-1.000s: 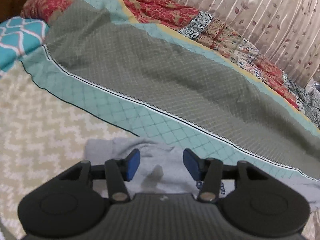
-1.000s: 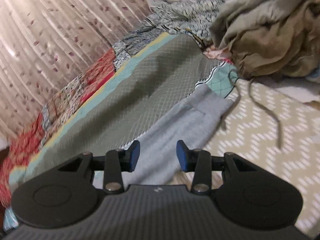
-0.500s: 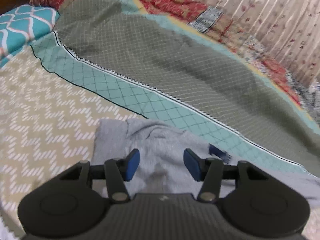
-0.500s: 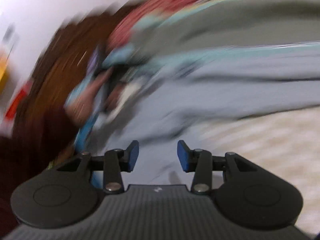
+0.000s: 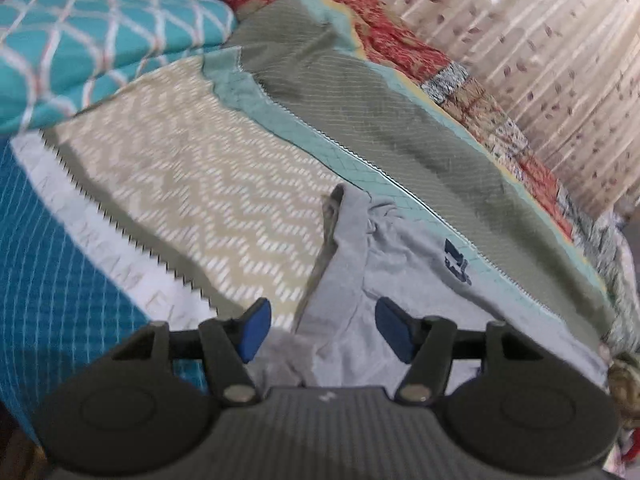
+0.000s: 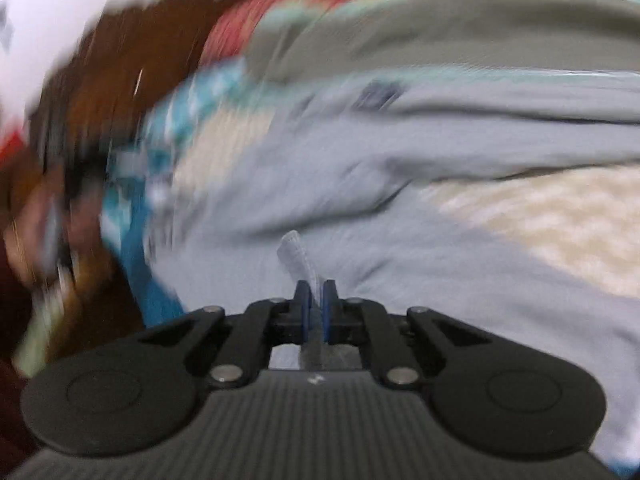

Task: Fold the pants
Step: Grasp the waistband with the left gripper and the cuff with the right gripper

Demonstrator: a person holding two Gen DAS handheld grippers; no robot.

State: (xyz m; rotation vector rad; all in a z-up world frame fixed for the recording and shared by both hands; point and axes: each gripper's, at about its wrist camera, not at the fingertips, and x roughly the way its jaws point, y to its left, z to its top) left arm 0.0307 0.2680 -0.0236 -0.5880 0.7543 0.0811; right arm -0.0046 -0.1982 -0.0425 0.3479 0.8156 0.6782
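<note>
Grey sweatpants (image 5: 404, 280) with a dark blue logo lie on the bed, their waistband end toward the left. My left gripper (image 5: 322, 330) is open, its blue pads on either side of the grey fabric just above it. In the blurred right wrist view the grey pants (image 6: 400, 208) spread across the bed, and my right gripper (image 6: 315, 300) is shut on a pinched fold of the grey fabric that sticks up between the pads.
The bed has a beige zigzag cover (image 5: 208, 184), an olive and teal quilt (image 5: 400, 128) and a red patterned blanket (image 5: 384, 28). A teal patterned pillow (image 5: 92, 44) lies at top left. Curtains (image 5: 540, 40) hang behind.
My right gripper has closed on the pants fabric after swinging round fast. My left gripper has shifted left along the waistband and stays open.
</note>
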